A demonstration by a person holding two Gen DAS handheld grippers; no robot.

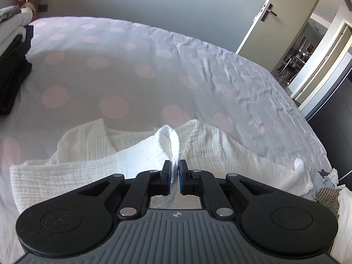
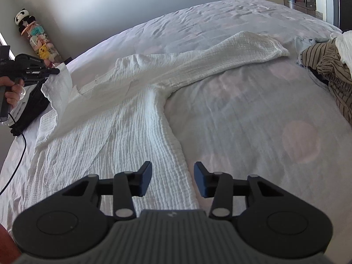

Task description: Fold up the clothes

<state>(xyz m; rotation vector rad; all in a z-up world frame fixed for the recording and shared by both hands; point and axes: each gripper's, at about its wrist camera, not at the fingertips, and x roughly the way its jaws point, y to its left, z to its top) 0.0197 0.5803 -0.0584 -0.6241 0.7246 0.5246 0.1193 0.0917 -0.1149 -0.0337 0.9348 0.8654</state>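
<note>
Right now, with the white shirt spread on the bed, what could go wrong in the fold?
1. The left gripper pinches only a thin fold of the white shirt; the cloth may slip out.
2. The right gripper hangs open over the shirt's side edge, holding nothing, so that side may drag.
3. The far sleeve lies near the striped clothes pile and could catch it.

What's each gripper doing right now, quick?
Left gripper: nearly closed, with a fold of the white shirt between its pads.
Right gripper: open, holding nothing, above the shirt's edge.
</note>
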